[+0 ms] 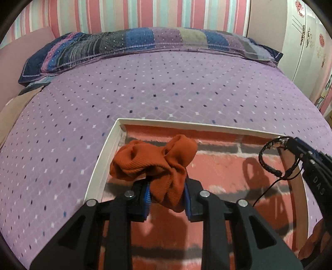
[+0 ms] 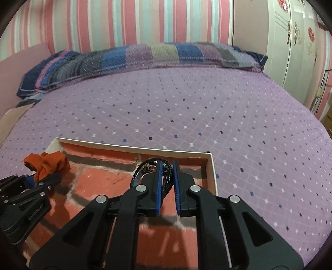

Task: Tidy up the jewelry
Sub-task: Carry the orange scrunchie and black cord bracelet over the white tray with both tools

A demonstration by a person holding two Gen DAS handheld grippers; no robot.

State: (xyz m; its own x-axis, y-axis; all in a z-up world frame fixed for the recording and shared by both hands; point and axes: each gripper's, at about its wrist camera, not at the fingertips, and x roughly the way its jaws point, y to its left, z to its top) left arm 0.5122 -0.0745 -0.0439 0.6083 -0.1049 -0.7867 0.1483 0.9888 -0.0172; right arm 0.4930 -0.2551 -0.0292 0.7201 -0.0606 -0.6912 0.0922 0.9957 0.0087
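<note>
The scrunchie (image 1: 164, 166) is orange-brown with thin ribbed lines. The bracelet (image 1: 269, 160) is black and braided. The tray (image 1: 108, 153) has a white rim, and inside it is red-orange like bricks, with grey and whitish lines between them. The bed cover (image 1: 145, 91) is light purple with a criss-cross of pale lines and small diamonds in white, blue and dark purple. The pillow (image 1: 145, 41) has blocks of blue, purple, grey and green with tiny white dots. The wall (image 1: 145, 12) has stripes in pink, light blue, cream and white. The cupboard (image 1: 307, 41) is white with pink flower stickers. Both grippers (image 1: 166, 199) (image 2: 167, 187) are black with blue pads.
</note>
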